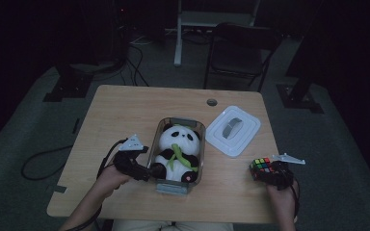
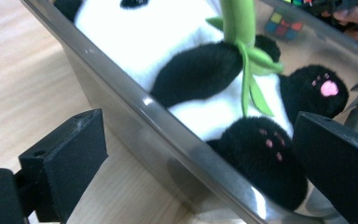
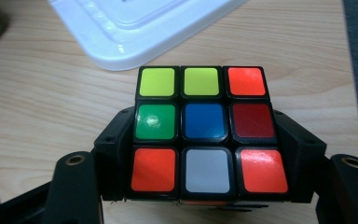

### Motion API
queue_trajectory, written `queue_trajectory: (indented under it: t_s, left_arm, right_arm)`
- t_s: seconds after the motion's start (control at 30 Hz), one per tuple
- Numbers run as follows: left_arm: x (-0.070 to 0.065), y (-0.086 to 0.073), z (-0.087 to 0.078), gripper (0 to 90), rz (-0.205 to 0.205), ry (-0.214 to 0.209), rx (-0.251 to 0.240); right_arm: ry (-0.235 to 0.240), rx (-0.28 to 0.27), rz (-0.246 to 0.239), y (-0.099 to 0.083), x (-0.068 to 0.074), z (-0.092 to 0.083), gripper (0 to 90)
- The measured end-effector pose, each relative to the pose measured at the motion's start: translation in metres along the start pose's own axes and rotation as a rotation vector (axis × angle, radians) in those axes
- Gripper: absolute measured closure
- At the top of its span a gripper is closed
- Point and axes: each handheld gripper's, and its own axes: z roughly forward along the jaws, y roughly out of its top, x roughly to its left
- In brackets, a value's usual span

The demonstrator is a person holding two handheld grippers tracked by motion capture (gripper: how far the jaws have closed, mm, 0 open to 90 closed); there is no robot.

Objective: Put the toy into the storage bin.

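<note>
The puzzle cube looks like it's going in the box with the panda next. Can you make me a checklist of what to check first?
1. Cube gripped: the right gripper has a jaw against each side of the puzzle cube: ok.
2. Lid off: the white lid lies on the table beside the clear box: ok.
3. Box steadied: the left gripper has its jaws on either side of the box wall, open, not pinching: not ok.
4. Room inside: the panda takes up most of the box: cannot tell.
5. Path free: bare table between cube and box: ok.
</note>
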Motion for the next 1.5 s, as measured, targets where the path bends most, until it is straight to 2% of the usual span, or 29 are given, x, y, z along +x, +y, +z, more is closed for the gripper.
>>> queue_trajectory:
  t_s: [0.17,0.33,0.47,0.63,0.73,0.83,0.9,1.0,1.13,1.23,1.43,1.5]
  left_arm:
    - [0.001,0.003,-0.011,2.9,-0.009,0.01,-0.035]
    - [0.002,0.0,-0.015,1.2,-0.022,0.034,-0.026]
    - [0.0,-0.002,-0.014,1.1,-0.011,0.034,-0.015]
    - [0.004,-0.002,-0.021,1.1,-0.017,0.059,-0.03]
    - [0.008,-0.005,-0.023,1.2,-0.032,0.064,-0.034]
    - [0.01,-0.008,-0.023,1.2,-0.038,0.076,-0.024]
    - [0.011,-0.01,-0.023,1.2,-0.061,0.074,-0.025]
    - [0.011,-0.01,-0.024,1.2,-0.061,0.079,-0.03]
    - [0.011,-0.009,-0.028,1.2,-0.055,0.061,-0.044]
    - [0.009,-0.009,-0.03,1.2,-0.047,0.043,-0.05]
    - [0.007,-0.007,-0.031,1.3,-0.034,0.032,-0.064]
    - [0.006,-0.006,-0.031,1.3,-0.032,0.03,-0.066]
  right_arm:
    - [0.029,-0.011,-0.05,0.011,0.013,-0.01,33.8]
    - [0.08,-0.043,-0.1,0.025,0.03,-0.025,33.8]
    - [0.127,-0.077,-0.141,0.035,0.046,-0.037,33.8]
    - [0.186,-0.115,-0.205,0.049,0.068,-0.053,33.8]
    - [0.231,-0.139,-0.244,0.057,0.082,-0.062,33.8]
    - [0.298,-0.163,-0.286,0.065,0.098,-0.072,33.8]
    - [0.332,-0.175,-0.321,0.07,0.11,-0.077,33.8]
    - [0.389,-0.188,-0.367,0.077,0.129,-0.082,33.8]
    - [0.476,-0.187,-0.431,0.084,0.157,-0.082,33.8]
    - [0.523,-0.177,-0.483,0.088,0.177,-0.077,33.8]
    - [0.597,-0.119,-0.555,0.094,0.21,-0.053,33.8]
    - [0.608,-0.094,-0.575,0.094,0.218,-0.043,33.8]
